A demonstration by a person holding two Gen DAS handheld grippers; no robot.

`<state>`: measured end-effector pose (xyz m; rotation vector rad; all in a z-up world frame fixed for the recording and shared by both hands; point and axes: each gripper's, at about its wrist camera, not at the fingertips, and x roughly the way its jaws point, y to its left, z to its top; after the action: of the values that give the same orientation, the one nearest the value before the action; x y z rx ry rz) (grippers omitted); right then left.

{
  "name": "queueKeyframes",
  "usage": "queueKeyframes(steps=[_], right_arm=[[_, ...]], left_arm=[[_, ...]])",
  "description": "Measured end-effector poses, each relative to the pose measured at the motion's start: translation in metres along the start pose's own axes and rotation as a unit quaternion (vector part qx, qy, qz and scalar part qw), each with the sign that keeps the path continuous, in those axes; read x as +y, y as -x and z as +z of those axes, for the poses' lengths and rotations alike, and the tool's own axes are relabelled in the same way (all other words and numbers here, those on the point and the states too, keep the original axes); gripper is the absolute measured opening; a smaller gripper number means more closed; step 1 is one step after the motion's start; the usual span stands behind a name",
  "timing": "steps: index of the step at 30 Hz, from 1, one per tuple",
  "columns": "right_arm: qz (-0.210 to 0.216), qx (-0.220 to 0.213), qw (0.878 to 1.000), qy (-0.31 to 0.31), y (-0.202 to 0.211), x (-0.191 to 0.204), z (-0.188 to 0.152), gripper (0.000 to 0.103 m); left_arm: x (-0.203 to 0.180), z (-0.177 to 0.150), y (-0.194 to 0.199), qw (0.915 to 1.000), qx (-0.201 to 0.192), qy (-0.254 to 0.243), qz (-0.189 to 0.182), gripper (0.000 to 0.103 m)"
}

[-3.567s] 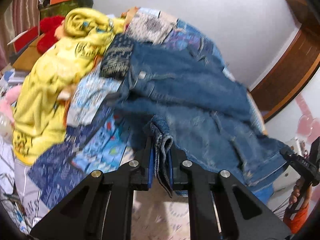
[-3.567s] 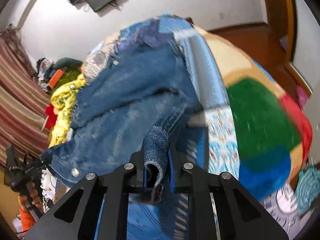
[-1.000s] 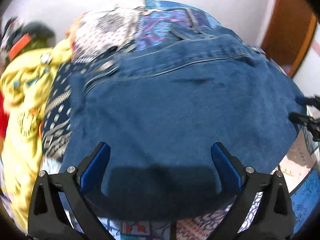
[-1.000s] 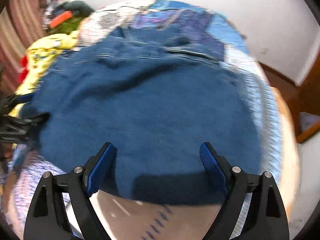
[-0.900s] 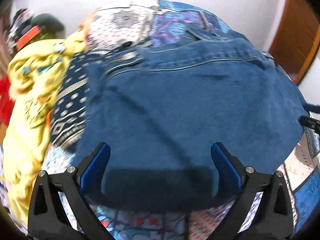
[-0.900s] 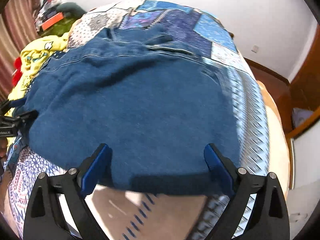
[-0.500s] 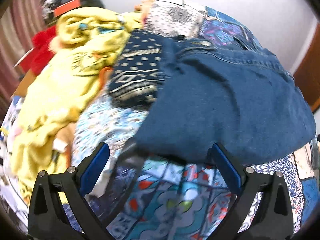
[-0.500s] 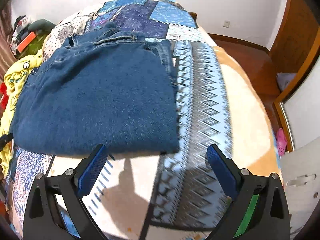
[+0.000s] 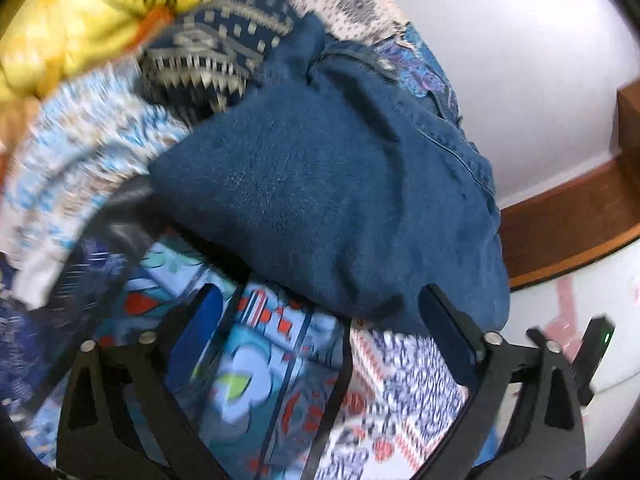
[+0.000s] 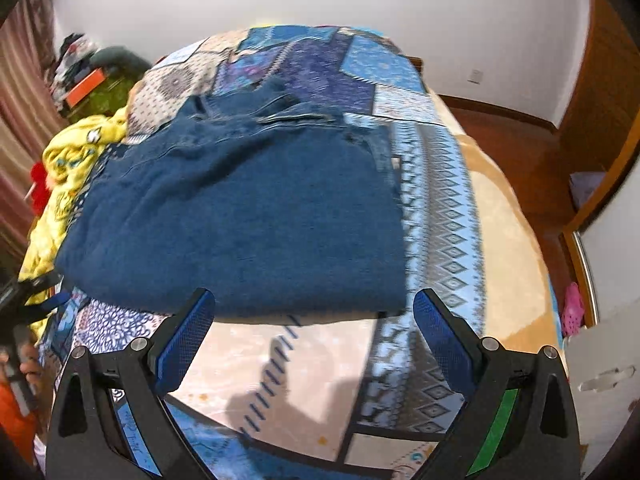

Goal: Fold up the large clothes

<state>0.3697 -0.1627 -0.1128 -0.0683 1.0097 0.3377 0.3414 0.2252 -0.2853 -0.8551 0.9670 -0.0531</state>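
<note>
A folded blue denim garment (image 10: 248, 208) lies flat on the patchwork bedspread (image 10: 436, 216); it also shows in the left wrist view (image 9: 328, 200), its near fold just beyond my fingers. My left gripper (image 9: 320, 340) is open and empty, low over the bedspread (image 9: 264, 380) at the garment's near left edge. My right gripper (image 10: 312, 332) is open and empty, just short of the garment's near edge. The left gripper shows at the left edge of the right wrist view (image 10: 36, 292).
A yellow garment (image 9: 80, 16) and a dark patterned folded cloth (image 9: 212, 48) lie left of the denim. A clothes pile (image 10: 88, 76) sits at the back left. Wooden floor (image 10: 516, 140) and a door (image 10: 612, 92) lie right of the bed.
Both grippers, shut on denim hems 3.6 s ago, are open and have drawn back from the folded garment. The left view has swung right and dropped toward the bedspread.
</note>
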Motion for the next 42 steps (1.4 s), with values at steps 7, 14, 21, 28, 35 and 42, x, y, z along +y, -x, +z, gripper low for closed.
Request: queueKeyframes(steps=[7, 14, 21, 28, 35, 42], right_arm=[[0.003, 0.013, 0.999, 0.033, -0.015, 0.018, 0.002, 0.099], [0.009, 0.030, 0.999, 0.017, -0.024, 0.025, 0.007, 0.099], [0.003, 0.024, 0.999, 0.040, -0.010, 0.053, 0.018, 0.099], [0.030, 0.007, 0.996, 0.079, -0.001, 0.110, 0.034, 0.099], [0.084, 0.050, 0.989, 0.112, -0.057, 0.171, 0.041, 0.099], [0.101, 0.106, 0.984, 0.098, -0.110, 0.185, 0.027, 0.103]], left_arm=[[-0.007, 0.035, -0.035, 0.9996, -0.009, 0.006, -0.025, 0.076], [-0.034, 0.047, -0.031, 0.9989, -0.031, -0.034, -0.006, 0.054], [-0.066, 0.068, 0.019, 0.9910, -0.104, -0.070, -0.047, 0.027], [-0.095, 0.075, 0.086, 0.9747, -0.179, -0.127, -0.042, 0.025], [-0.093, 0.067, 0.111, 0.9648, -0.199, -0.172, 0.003, 0.025], [-0.094, 0.062, 0.092, 0.9659, -0.179, -0.181, 0.046, 0.025]])
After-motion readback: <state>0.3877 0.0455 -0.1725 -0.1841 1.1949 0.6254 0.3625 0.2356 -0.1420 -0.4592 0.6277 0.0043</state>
